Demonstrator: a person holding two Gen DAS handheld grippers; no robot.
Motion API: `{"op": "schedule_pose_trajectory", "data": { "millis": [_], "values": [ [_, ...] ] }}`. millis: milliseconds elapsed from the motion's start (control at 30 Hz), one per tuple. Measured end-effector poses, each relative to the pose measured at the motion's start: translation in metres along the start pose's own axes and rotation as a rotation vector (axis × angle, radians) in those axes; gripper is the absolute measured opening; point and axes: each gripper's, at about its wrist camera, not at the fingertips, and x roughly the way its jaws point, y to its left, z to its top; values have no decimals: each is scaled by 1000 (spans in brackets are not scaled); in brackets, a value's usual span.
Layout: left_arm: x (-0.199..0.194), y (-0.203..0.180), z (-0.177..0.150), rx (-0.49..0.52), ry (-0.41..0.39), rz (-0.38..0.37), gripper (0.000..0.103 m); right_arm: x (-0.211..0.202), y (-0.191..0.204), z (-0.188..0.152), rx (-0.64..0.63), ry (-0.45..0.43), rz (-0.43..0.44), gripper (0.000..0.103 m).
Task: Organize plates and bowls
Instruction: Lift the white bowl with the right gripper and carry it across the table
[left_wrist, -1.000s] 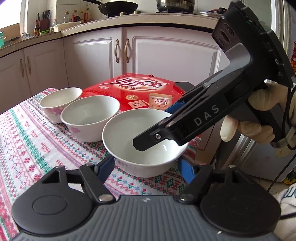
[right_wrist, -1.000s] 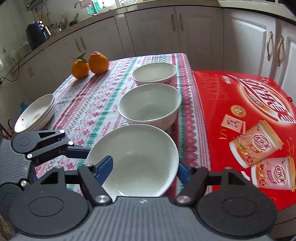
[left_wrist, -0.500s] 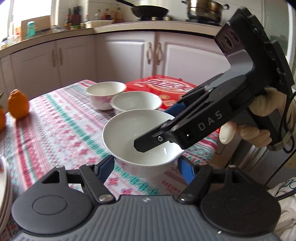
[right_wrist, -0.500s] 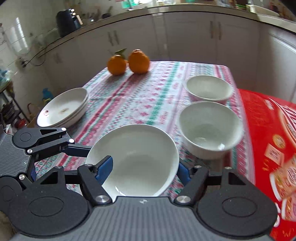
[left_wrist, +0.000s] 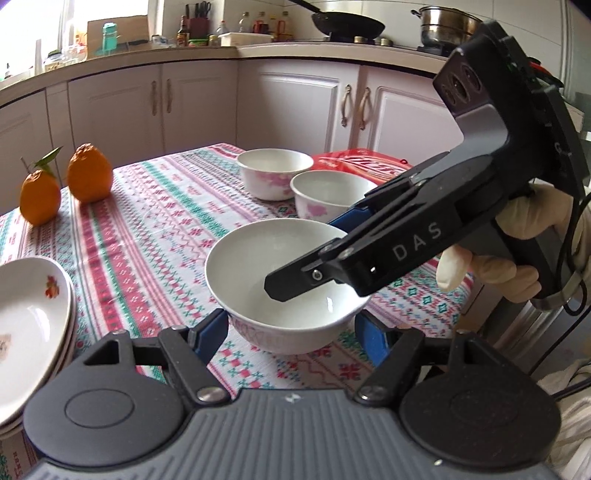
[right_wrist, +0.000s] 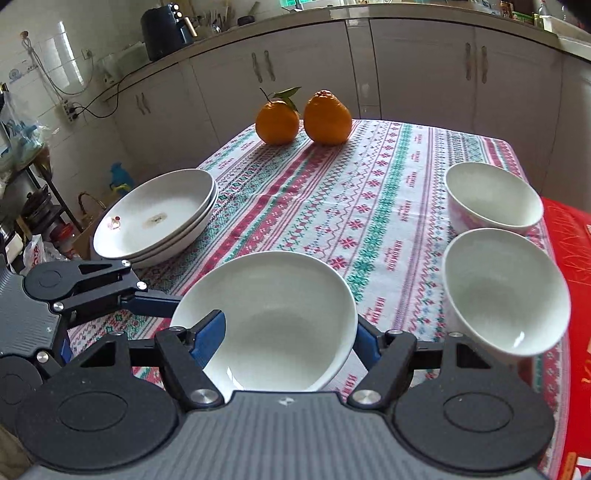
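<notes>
Carrying one white bowl (right_wrist: 273, 314) with both tools over the tablecloth (right_wrist: 332, 206); looks mid-transfer, not yet set down. Left gripper (left_wrist: 291, 332) jaws wide, blue pads hugging the bowl's outer wall at 9 and 3 o'clock. Right gripper (right_wrist: 290, 339) likewise spread across the rim, one finger (left_wrist: 291, 284) inside. Bowl sits mouth-up, round, no long axis. Plate stack (right_wrist: 155, 218) at 10 o'clock, two bowls (right_wrist: 498, 280) at 2 o'clock. Next move probably needs nesting it level onto those bowls.
</notes>
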Motion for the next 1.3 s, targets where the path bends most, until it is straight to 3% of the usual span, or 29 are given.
{"op": "schedule_pose_trajectory", "data": {
  "millis": [1067, 1233, 1300],
  "values": [
    [2, 17, -5, -9, 10, 41, 76, 21, 7, 7, 1, 0, 12, 78],
    [2, 15, -6, -4, 10, 36, 80, 20, 8, 5, -2, -1, 26, 86],
    [0, 13, -7, 4, 8, 47, 84, 19, 10, 4, -12, -13, 18, 96]
  ]
}}
